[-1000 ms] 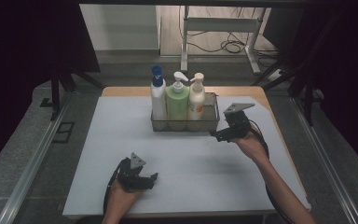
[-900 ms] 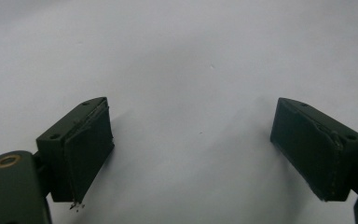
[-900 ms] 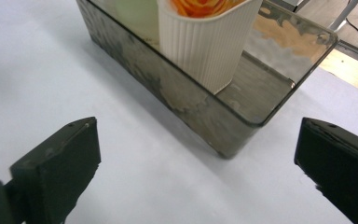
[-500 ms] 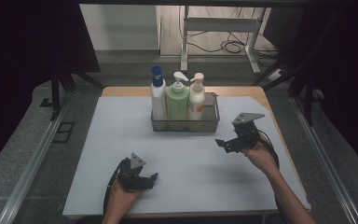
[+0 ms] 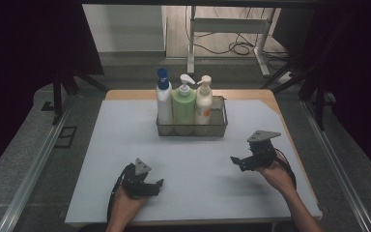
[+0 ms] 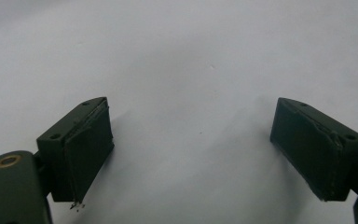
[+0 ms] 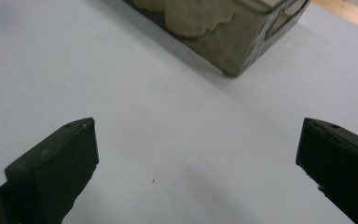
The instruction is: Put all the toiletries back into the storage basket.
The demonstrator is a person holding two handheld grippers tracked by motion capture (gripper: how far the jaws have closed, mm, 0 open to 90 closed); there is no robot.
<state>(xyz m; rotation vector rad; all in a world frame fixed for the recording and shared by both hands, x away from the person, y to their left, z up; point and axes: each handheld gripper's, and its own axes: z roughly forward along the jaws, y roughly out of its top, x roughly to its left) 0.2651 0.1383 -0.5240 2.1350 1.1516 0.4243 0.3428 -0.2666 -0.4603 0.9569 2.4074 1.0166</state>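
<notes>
Three stiff, likely slippery pump bottles (image 5: pixel 184 104) stand in a far wire basket (image 5: pixel 192 130). Right gripper (image 5: pixel 241 162) and left gripper (image 5: pixel 152 186) both gape empty; best grasped at the neck.

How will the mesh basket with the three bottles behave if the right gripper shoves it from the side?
The mesh basket probably slides on the smooth mat, since its base looks flat. The three tall bottles stand well above its rim, so it is likely top-heavy and could tip. The right gripper is open and apart from it.

Dim overhead light, soft shadows (close-ups blurry)
</notes>
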